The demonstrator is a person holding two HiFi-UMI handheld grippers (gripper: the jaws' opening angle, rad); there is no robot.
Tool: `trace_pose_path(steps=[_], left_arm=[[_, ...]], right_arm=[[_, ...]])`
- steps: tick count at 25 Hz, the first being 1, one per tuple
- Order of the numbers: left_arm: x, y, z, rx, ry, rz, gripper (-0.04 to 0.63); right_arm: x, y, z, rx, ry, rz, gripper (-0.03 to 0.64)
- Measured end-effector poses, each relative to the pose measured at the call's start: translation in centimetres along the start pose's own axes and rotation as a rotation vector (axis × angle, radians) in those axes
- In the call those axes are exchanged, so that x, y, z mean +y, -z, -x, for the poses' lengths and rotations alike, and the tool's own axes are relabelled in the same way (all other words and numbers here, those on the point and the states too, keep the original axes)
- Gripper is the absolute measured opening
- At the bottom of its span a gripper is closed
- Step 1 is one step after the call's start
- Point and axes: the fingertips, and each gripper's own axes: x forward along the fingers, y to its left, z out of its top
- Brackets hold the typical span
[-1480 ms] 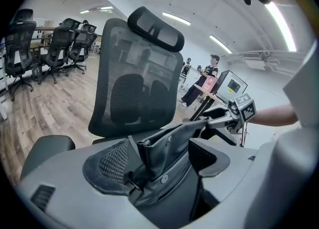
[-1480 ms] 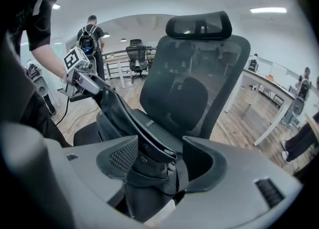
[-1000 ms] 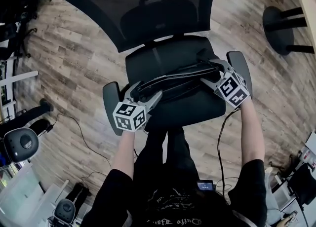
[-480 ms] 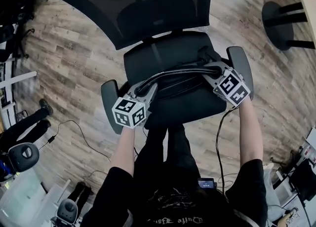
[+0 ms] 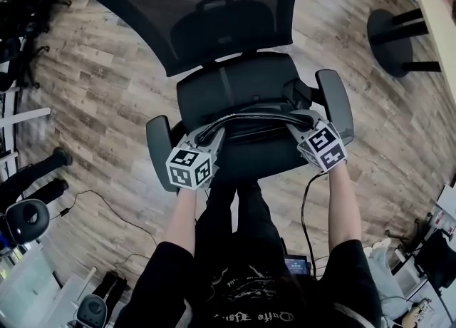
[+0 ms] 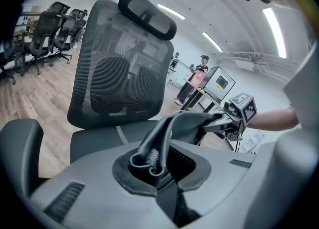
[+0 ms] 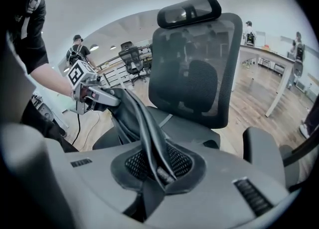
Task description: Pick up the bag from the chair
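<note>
Raised since a second ago, the left hand-held gripper (image 5: pixel 208 134) and right hand-held gripper (image 5: pixel 298 117) each clench an end of the bag (image 5: pixel 249 115), stretched just above the chair (image 5: pixel 235 80) seat, between both armrests (image 5: pixel 335 102); backrest (image 5: pixel 192 6) behind, open floor (image 5: pixel 107 91) alongside.

Bright ceiling strip lights, fisheye-warped edges, dim head view.

surface: wood-plank floor (image 5: pixel 107 84) | standing on it: black office chair (image 5: pixel 242 88); round black pedestal base (image 5: pixel 388 41)
</note>
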Motion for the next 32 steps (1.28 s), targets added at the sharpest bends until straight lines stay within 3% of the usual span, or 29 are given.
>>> trace_pose_path(steps=[9,20,26,32], left_arm=[[-3.1,-0.1,3.7,0.068,-0.004,-0.11,0.048],[-7.4,-1.2,7.8,0.046,0.019,-0.167,0.048],[-10.0,-2.8,10.4,0.023,0.03,-0.228,0.048],[-11.1,-4.0,12.7,0.006,0.015,-0.257,0.048]], right_arm=[[4.6,1.9,4.2,-0.069,0.082,-0.196,0.051],[7.9,1.1,10.1,-0.093,0.155,-0.195,0.051],[9.3,0.0,13.5,-0.155,0.21,-0.298,0.057],[10.9,-1.4,15.6,-0.183,0.246,-0.289,0.057]])
